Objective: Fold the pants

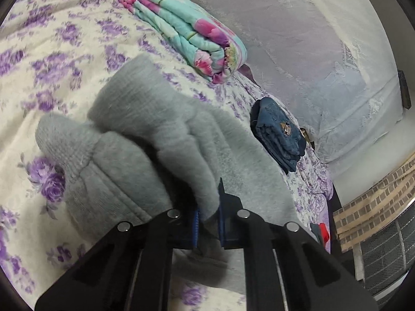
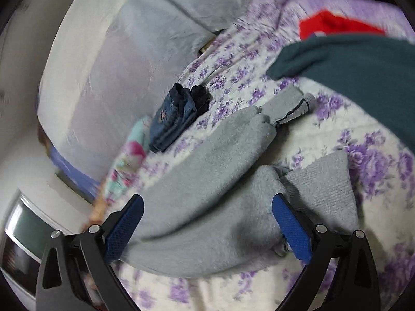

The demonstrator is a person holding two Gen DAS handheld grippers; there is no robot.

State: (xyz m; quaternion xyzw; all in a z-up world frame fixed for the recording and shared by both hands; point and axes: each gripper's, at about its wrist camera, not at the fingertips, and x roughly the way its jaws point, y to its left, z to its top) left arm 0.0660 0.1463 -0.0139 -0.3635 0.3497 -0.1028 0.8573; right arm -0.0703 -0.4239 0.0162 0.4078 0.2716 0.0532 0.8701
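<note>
**Desk:** On the bed [image 1: 52, 59], what fills the frame?

**Photographer:** A bedspread printed with purple flowers covers the bed. Across it lie the grey fleece pants [image 2: 207, 171], one leg stretching away to a ribbed cuff [image 2: 285, 105], a second ribbed cuff [image 2: 326, 189] lying nearer the right tongs.

**Desk:** And around them?

**Photographer:** A dark teal garment [image 2: 363, 75] lies near the far cuff, with something red [image 2: 334, 24] beyond it, blurred. A folded floral quilt [image 1: 186, 28] in turquoise and pink sits at the bed's far side. Near it rest folded blue jeans [image 1: 280, 134], a darker folded piece [image 2: 201, 98] touching them.

**Desk:** The tongs?

**Photographer:** The left tongs [image 1: 208, 215] are clamped on a bunched fold of the grey pants, fleece squeezed between the blue pads. The right tongs [image 2: 207, 223] stand wide apart over the pants, pads [image 2: 293, 230] on either side of the cloth, gripping nothing.
</note>
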